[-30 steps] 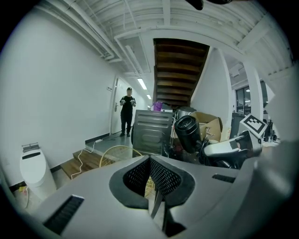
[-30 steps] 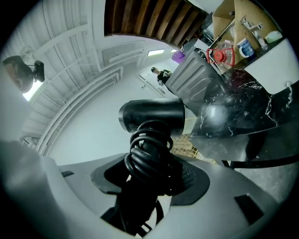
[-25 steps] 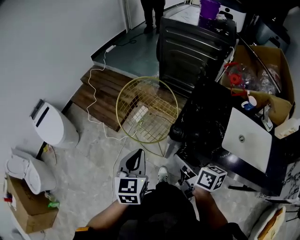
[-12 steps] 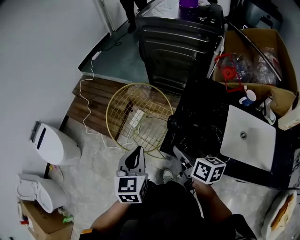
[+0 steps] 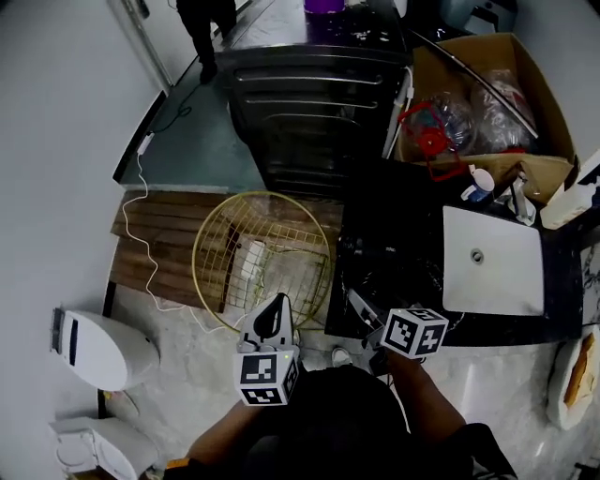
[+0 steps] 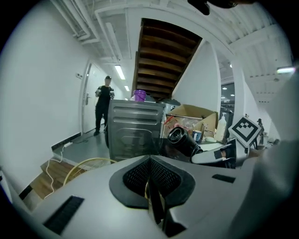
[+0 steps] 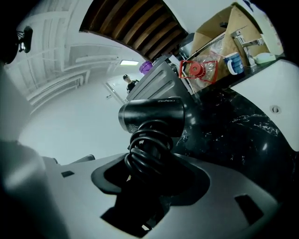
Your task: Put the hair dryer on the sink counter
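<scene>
A black hair dryer (image 7: 152, 116) has its cord wound round its handle, and my right gripper (image 7: 149, 161) is shut on that handle. The left gripper view shows the hair dryer (image 6: 183, 140) from the side, barrel pointing up and left. In the head view my right gripper (image 5: 362, 309) hangs at the near edge of the black marble sink counter (image 5: 394, 248), left of the white basin (image 5: 492, 272); the dryer barely stands out against the dark stone. My left gripper (image 5: 272, 317) is held over the floor beside it, shut and empty.
A gold wire basket (image 5: 262, 258) lies on the floor by a wooden pallet (image 5: 150, 239) and a white cable. A dark metal appliance (image 5: 309, 103) stands behind. A cardboard box (image 5: 478, 103), bottles and a tap crowd the counter's far end. A person (image 5: 206, 23) stands far off.
The head view has swung: floor, basket and white bins slid down and left, and the counter with its basin now lies squarer. Both grippers keep their places; the right still holds the dryer.
</scene>
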